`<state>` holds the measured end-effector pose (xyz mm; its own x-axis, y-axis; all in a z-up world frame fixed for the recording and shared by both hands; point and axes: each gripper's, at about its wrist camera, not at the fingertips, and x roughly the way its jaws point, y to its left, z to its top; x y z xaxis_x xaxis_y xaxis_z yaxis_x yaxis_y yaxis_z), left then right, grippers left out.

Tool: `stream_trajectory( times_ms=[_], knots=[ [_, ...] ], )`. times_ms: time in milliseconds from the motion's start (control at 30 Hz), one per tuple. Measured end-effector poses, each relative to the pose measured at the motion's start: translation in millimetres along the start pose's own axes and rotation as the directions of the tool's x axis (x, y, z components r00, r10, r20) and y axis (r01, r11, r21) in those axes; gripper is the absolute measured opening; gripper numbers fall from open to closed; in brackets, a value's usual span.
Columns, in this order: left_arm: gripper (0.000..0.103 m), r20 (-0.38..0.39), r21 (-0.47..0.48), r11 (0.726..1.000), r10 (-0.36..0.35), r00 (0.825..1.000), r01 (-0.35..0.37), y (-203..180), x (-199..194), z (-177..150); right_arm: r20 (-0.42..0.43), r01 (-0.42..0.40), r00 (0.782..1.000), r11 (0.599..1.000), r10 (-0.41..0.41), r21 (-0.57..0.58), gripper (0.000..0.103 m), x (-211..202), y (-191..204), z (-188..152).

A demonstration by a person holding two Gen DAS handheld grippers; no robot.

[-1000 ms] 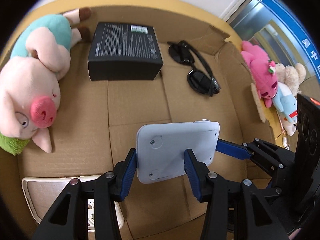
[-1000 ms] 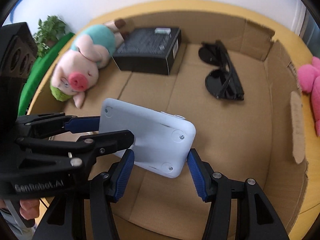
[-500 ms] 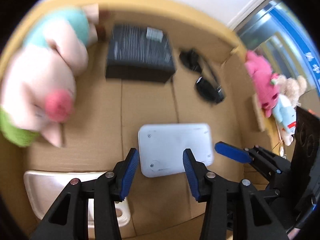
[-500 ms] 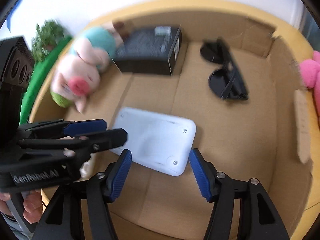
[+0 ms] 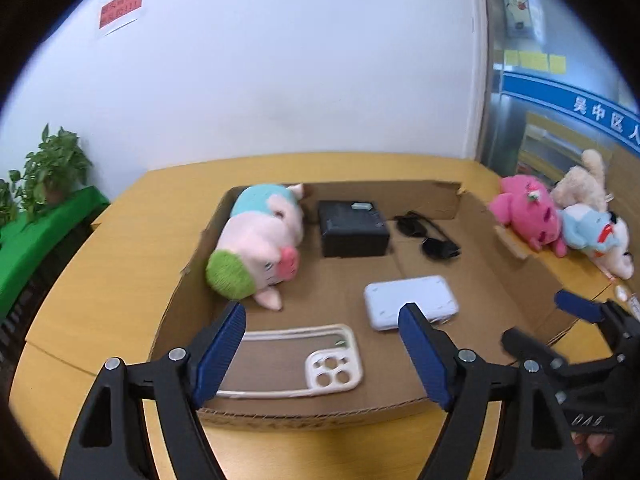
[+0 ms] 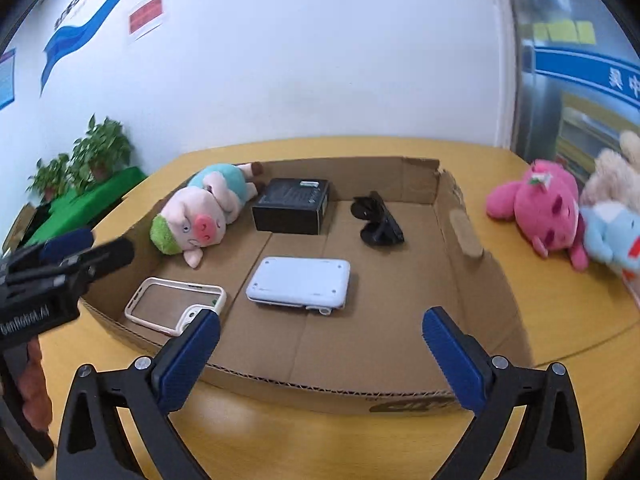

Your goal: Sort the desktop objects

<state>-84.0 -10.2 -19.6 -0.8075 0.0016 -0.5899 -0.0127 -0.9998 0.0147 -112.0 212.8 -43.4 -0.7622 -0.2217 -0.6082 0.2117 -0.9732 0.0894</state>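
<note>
A shallow cardboard box (image 5: 304, 410) (image 6: 468, 220) sits on the yellow table. Inside lie a white flat device (image 5: 410, 300) (image 6: 298, 282), a white phone case (image 5: 296, 362) (image 6: 174, 308), a pig plush (image 5: 256, 248) (image 6: 204, 210), a black box (image 5: 352, 228) (image 6: 292, 206) and black sunglasses (image 5: 428, 234) (image 6: 378, 220). My left gripper (image 5: 322, 346) is open and empty above the box's near edge. My right gripper (image 6: 320, 346) is open and empty, also near the front edge. The left gripper also shows in the right wrist view (image 6: 76, 252).
A pink plush (image 5: 528, 216) (image 6: 540, 208), a beige plush (image 5: 580, 184) and a blue-white plush (image 5: 596, 240) (image 6: 612, 240) lie on the table right of the box. Potted plants (image 5: 52, 168) (image 6: 92, 156) on a green stand are at the left. A white wall is behind.
Both grippers let go of the white device, which now lies on the box floor. Both have opened wide and pulled back and up, away from the box.
</note>
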Motion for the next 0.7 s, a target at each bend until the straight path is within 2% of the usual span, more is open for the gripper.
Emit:
stream_trajectory(
  times_ms=[67,167,300,367,400,700],
  knots=[
    [0.079,-0.007,-0.003,1.0,0.031,1.0,-0.031,5.5,7.4,-8.6,-0.01,0.031,0.999,0.999,-0.031,0.02,0.103,8.9,-2.0,-6.9],
    [0.079,-0.001,-0.024,0.997,0.078,0.997,-0.078,16.7,16.1,-21.7,0.003,0.03,1.0,0.999,-0.03,0.028,0.103,20.6,-3.2,-17.2],
    [0.079,0.006,-0.016,0.997,0.08,0.997,-0.08,16.4,24.6,-35.7,0.049,0.04,0.998,0.999,-0.039,-0.01,0.103,24.8,1.6,-28.5],
    [0.079,-0.018,-0.016,0.997,0.075,0.997,-0.076,16.1,31.4,-41.4,0.076,0.04,0.996,0.999,-0.038,-0.021,0.103,24.0,2.6,-30.8],
    [0.079,0.007,-0.024,0.997,0.075,0.997,-0.075,17.0,29.0,-43.1,0.073,0.035,0.997,0.999,-0.033,-0.019,0.103,24.6,2.2,-30.9],
    [0.079,-0.005,-0.012,0.994,0.107,0.994,-0.107,16.3,29.5,-31.3,0.006,0.03,1.0,0.999,-0.03,0.013,0.103,18.4,4.6,-19.6]
  ],
)
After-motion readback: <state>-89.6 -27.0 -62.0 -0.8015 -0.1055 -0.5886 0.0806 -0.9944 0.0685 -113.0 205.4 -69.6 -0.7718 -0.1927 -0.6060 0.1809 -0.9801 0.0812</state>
